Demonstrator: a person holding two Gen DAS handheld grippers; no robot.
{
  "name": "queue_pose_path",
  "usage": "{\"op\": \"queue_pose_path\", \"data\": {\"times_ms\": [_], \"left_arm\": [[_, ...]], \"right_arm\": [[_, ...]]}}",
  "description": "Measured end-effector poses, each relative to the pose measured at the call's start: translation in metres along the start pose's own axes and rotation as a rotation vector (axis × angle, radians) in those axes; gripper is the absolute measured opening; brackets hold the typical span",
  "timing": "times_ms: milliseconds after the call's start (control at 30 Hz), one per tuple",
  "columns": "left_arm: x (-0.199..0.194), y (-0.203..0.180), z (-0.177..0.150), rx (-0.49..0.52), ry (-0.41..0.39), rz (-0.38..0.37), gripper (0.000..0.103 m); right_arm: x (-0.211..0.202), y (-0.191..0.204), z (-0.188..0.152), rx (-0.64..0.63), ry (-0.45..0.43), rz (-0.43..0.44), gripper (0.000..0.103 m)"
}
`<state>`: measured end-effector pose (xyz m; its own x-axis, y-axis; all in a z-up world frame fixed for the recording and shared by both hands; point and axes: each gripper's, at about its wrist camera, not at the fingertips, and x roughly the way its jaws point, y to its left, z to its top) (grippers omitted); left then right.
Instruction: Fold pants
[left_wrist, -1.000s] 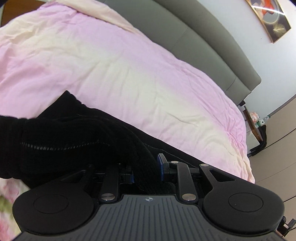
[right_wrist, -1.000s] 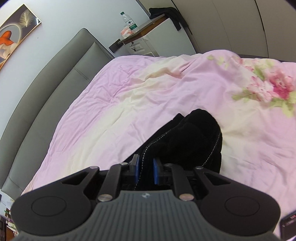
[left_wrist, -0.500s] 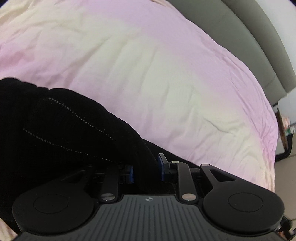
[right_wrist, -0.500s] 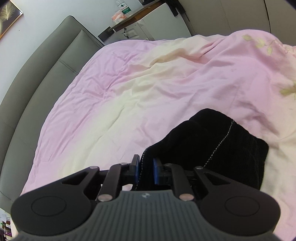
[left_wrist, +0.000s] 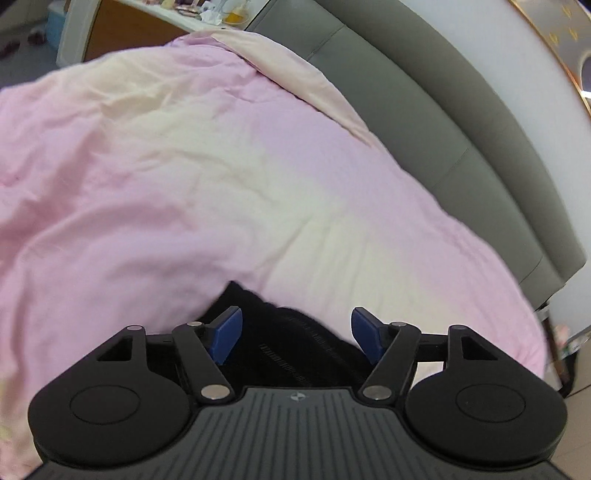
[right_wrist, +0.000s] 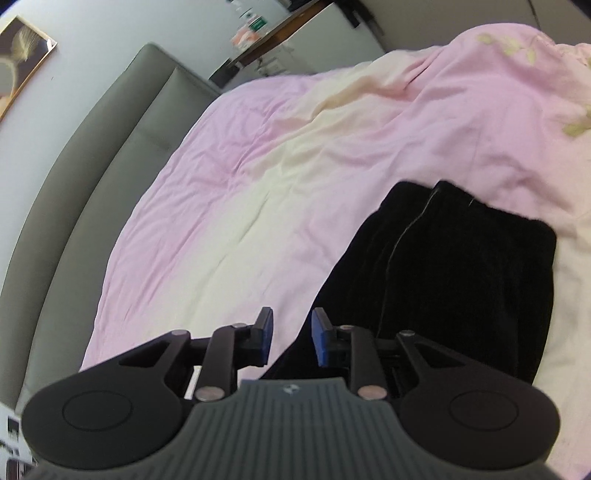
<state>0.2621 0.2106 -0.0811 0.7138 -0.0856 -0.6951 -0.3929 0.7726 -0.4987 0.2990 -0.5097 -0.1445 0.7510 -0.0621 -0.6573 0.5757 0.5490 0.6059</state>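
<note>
The left gripper (left_wrist: 296, 334) has just been opening, and its blue pads (left_wrist: 226, 334) now stand wide apart; the black pants (left_wrist: 291, 347) lie between them, but the pads do not press on the cloth. The right gripper (right_wrist: 291, 338) has also just been opening a little; its jaws stand slightly parted, with the edge of the pants (right_wrist: 461, 273) in the gap, released. The pants lie folded on the pink and cream bedcover (right_wrist: 258, 184). A grey headboard (left_wrist: 461, 147) stands behind the bed.
</note>
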Motion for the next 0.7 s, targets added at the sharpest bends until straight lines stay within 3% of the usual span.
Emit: {"op": "queue_pose_path", "data": {"times_ms": [133, 333, 500, 700], "left_arm": [[-0.003, 0.019, -0.019, 0.075, 0.016, 0.047, 0.079], [-0.001, 0.036, -0.009, 0.044, 0.016, 0.006, 0.079], [0.0, 0.044, -0.009, 0.053, 0.007, -0.016, 0.079], [0.008, 0.051, -0.011, 0.038, 0.045, -0.056, 0.079]], "right_arm": [[0.0, 0.043, -0.049, -0.117, 0.129, 0.063, 0.034], [0.007, 0.122, -0.119, -0.268, 0.304, 0.045, 0.04], [0.026, 0.161, -0.171, -0.251, 0.443, -0.034, 0.041], [0.061, 0.168, -0.202, -0.17, 0.471, -0.137, 0.039]]}}
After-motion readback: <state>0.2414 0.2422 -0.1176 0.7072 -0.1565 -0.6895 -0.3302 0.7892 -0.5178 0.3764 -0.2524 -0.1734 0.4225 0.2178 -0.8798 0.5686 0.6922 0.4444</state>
